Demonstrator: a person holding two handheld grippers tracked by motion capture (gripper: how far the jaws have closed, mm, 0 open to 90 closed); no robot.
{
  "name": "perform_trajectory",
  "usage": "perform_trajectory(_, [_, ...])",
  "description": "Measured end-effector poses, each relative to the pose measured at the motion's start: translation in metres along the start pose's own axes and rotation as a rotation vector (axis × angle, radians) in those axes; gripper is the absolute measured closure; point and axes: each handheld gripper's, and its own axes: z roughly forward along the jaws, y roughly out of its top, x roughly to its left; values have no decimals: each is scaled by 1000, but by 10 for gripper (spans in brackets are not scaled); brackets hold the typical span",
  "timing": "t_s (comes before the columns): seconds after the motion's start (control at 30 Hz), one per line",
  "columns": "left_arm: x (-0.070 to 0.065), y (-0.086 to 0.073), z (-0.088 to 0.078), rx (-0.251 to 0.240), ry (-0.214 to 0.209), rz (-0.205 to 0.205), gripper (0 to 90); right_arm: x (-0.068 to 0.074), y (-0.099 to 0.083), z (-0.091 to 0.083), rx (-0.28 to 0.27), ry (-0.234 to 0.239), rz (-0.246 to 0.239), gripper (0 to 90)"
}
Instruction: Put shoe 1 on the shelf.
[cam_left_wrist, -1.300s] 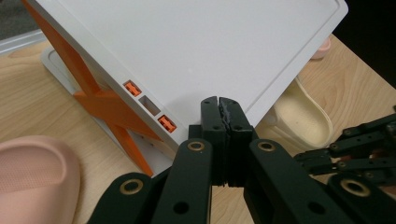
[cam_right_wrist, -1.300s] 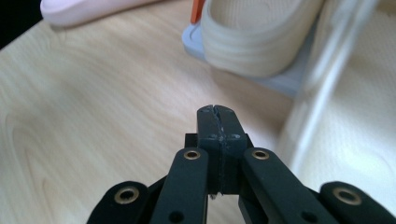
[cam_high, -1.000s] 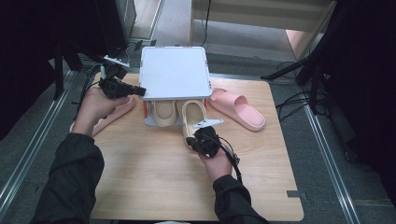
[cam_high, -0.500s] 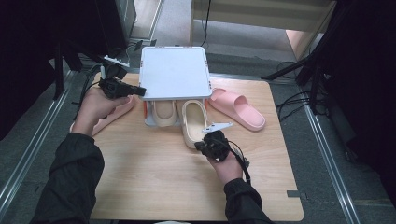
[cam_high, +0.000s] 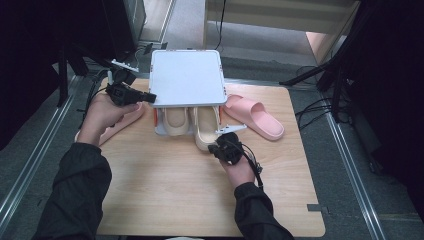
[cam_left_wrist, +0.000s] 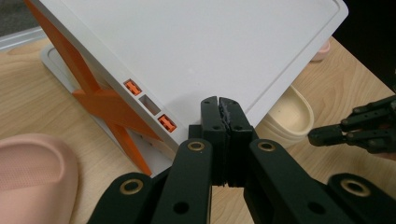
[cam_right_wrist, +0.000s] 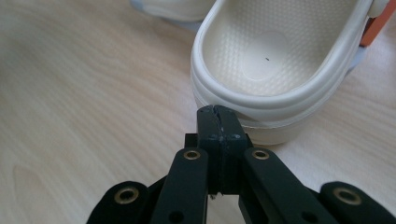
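Observation:
A white shelf rack (cam_high: 186, 77) with orange braces (cam_left_wrist: 100, 100) stands at the back of the wooden table. Two cream slippers lie under it: one (cam_high: 175, 120) tucked in, the other (cam_high: 204, 131) with its heel sticking out toward me. My left gripper (cam_high: 149, 98) is shut, and its tips (cam_left_wrist: 219, 103) rest against the left edge of the rack's top plate (cam_left_wrist: 210, 42). My right gripper (cam_high: 215, 147) is also shut with nothing in it; its tips (cam_right_wrist: 217, 112) touch the heel rim of the protruding cream slipper (cam_right_wrist: 271, 56).
One pink slipper (cam_high: 255, 116) lies right of the rack. Another pink slipper (cam_high: 127, 117) lies partly under my left hand, and its toe (cam_left_wrist: 32, 172) is near the left jaws. The table's front half (cam_high: 165, 195) is bare wood.
My right gripper has shifted a little to the right and toward me at the cream slipper's heel. The left hand and the rack have stayed put.

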Motion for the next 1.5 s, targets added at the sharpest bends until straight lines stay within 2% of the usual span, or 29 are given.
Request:
perform_trajectory(0.23, [0, 0, 0, -1, -2, 0, 894, -3, 17, 15, -29, -21, -2, 900])
perform_trajectory(0.47, [0, 0, 0, -3, -5, -5, 888, -10, 31, 28, -44, -38, 33, 900])
perform_trajectory(0.6, [1, 0, 0, -3, -10, -6, 882, -12, 35, 34, -60, -40, 47, 881])
perform_trajectory(0.7, [1, 0, 0, -9, -20, -14, 862, -12, 35, 33, -59, -36, 52, 900])
perform_trajectory(0.9, [-1, -1, -1, -10, -36, -8, 756, -9, 29, 20, -53, -20, 27, 896])
perform_trajectory(0.93, [-3, 0, -2, -6, -42, -12, 712, -8, 25, 11, -60, -4, 24, 869])
perform_trajectory(1.07, [-8, -1, -8, 2, -31, -30, 588, -7, 18, -1, -68, 36, 18, 810])
perform_trajectory(1.1, [-8, -1, -8, 2, -31, -30, 555, -6, 16, -5, -69, 51, 31, 786])
perform_trajectory(1.13, [-9, -3, -12, 5, -34, -48, 512, -6, 14, -8, -79, 67, 34, 745])
perform_trajectory(1.17, [-9, -3, -12, 5, -34, -48, 493, -6, 14, -8, -79, 67, 34, 745])
perform_trajectory(1.2, [-10, -5, -16, -7, -23, -41, 476, -6, 9, -16, -90, 99, 3, 694])
perform_trajectory(1.27, [-10, -8, -21, -11, -19, -40, 459, -5, 4, -22, -84, 108, -22, 661])
perform_trajectory(1.37, [-8, -15, -30, -19, -12, -44, 440, -4, -4, -31, -68, 113, -33, 640])
perform_trajectory(1.5, [-3, -27, -40, -39, 5, -54, 420, -3, -22, -47, -83, 151, -42, 623])
